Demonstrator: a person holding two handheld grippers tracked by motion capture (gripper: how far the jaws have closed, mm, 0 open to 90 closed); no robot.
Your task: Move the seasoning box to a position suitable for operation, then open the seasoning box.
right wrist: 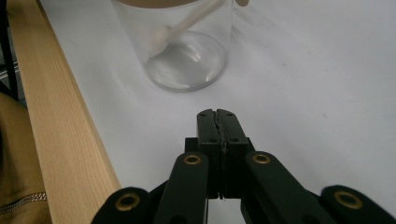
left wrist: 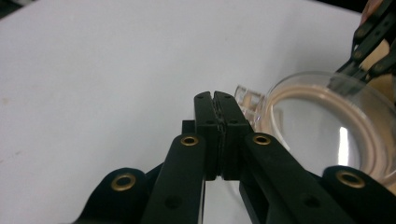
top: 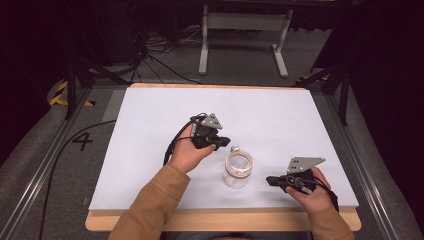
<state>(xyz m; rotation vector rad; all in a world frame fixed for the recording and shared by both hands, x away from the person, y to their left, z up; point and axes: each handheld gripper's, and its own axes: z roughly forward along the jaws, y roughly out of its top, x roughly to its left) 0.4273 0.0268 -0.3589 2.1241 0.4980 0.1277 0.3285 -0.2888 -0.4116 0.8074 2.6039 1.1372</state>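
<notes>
Landmark for every entry: the glass jar (top: 239, 170), clear, upright on the white table top (top: 150, 150), near the table's front edge and between your two hands.

1. Wooden edge strip (right wrist: 56, 140). Runs along the front of the white top, nearer to you than the jar. Your tan sleeve (top: 150, 205) crosses it on the jar's left.

2. Right gripper (top: 272, 181). Just to the jar's right and slightly nearer to you, low over the table, tips pointing toward the jar but apart from it. In the right gripper view your jaws are pressed flat together with nothing between them; the jar's base stands a little beyond the tips.

3. Glass jar, detail. A pale ring lid (left wrist: 327, 116) with a clear centre sits on its mouth, and a small clear knob (left wrist: 247, 98) juts from the rim on the far side. A pale spoon (right wrist: 182, 28) leans inside, its bowl low near the bottom.

4. Left gripper (top: 222, 144). Just beyond the jar and to its left, raised above the table, tips aimed toward the knob side of the rim. In the left gripper view your jaws are closed tight on each other, holding nothing, tips close beside the knob; whether they touch it cannot be told.
</notes>
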